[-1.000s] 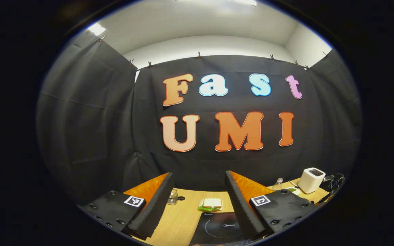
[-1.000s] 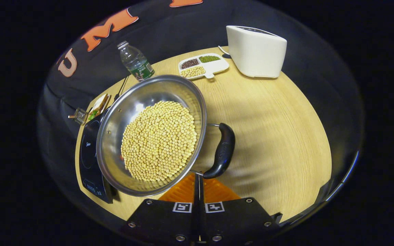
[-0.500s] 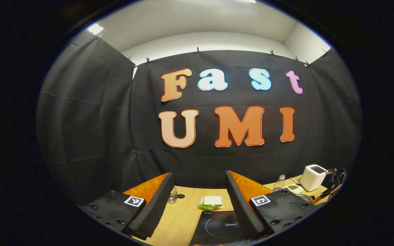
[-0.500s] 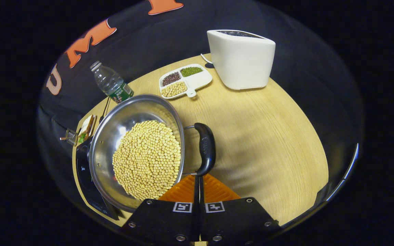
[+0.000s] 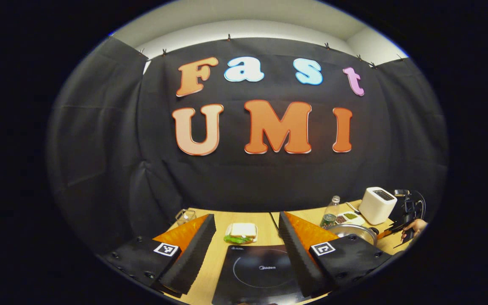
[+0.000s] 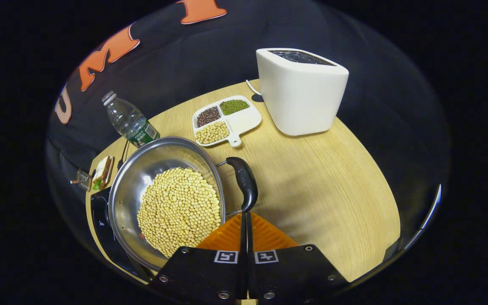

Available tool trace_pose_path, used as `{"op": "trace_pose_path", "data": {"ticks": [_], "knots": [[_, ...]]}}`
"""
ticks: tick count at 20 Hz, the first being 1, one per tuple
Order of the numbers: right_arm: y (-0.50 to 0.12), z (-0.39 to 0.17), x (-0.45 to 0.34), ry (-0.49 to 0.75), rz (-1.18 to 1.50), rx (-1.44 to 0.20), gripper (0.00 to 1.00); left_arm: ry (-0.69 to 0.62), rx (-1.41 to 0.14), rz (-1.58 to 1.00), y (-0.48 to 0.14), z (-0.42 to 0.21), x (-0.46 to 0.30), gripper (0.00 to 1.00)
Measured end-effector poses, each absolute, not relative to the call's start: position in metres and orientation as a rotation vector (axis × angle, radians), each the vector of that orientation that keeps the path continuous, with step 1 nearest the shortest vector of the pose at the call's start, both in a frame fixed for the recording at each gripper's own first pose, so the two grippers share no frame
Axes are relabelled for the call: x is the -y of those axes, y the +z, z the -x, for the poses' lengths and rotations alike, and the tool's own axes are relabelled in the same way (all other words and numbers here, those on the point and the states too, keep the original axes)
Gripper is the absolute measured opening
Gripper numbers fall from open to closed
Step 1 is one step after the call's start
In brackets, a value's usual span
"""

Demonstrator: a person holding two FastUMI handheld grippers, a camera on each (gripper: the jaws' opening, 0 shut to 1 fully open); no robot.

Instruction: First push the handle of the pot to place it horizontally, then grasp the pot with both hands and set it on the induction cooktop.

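Right gripper view: the right gripper (image 6: 246, 220) has its jaws together with nothing between them, its tip touching the lower end of the pot's black handle (image 6: 244, 186). The pot (image 6: 165, 201) is a steel vessel full of pale dry beans (image 6: 179, 210); it stands on the wooden table (image 6: 320, 190), just right of the induction cooktop (image 6: 100, 218) and overlapping its near edge.

Left gripper view: the left gripper (image 5: 246, 250) hovers above the induction cooktop (image 5: 261, 271), jaws wide apart and empty. The pot's (image 5: 352, 231) rim shows to the right of the cooktop.

Handling, as judged: the bean load makes the pot heavy and bottom-weighted; polished steel is rigid but slippery. Keep it level, since loose beans will shift and spill. Take hold at the black handle with one gripper and at the opposite rim or side handle with the other.
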State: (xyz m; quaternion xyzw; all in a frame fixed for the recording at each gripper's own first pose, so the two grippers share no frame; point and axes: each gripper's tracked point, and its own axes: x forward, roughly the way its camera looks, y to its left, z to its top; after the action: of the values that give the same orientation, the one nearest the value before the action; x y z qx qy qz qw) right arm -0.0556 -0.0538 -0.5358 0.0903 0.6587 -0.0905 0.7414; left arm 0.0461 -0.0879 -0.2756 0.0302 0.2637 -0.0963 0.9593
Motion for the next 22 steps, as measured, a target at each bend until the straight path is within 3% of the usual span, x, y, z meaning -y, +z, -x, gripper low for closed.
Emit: {"op": "trace_pose_path", "data": {"ticks": [6,10,12,15,17,22], "knots": [[-0.489,0.028,0.062,-0.135,-0.170,-1.299,0.05,-0.338,-0.764,-0.038,-0.365,-0.029,0.167,0.96],[-0.483,0.023,0.060,-0.095,-0.169,-1.281,0.35,-0.416,-0.917,-0.046,-0.424,-0.014,0.214,0.98],[-0.484,0.024,0.054,-0.071,-0.164,-1.276,0.58,-0.443,-1.001,-0.042,-0.453,-0.004,0.229,0.99],[-0.486,0.021,0.045,-0.037,-0.166,-1.273,0.66,-0.447,-1.084,-0.045,-0.487,0.004,0.243,0.98],[-0.488,0.019,0.040,-0.020,-0.162,-1.271,0.78,-0.451,-1.132,-0.025,-0.505,0.007,0.253,0.97],[-0.501,0.016,0.030,0.019,-0.137,-1.284,0.86,-0.438,-1.225,-0.020,-0.546,0.010,0.264,0.98]]}}
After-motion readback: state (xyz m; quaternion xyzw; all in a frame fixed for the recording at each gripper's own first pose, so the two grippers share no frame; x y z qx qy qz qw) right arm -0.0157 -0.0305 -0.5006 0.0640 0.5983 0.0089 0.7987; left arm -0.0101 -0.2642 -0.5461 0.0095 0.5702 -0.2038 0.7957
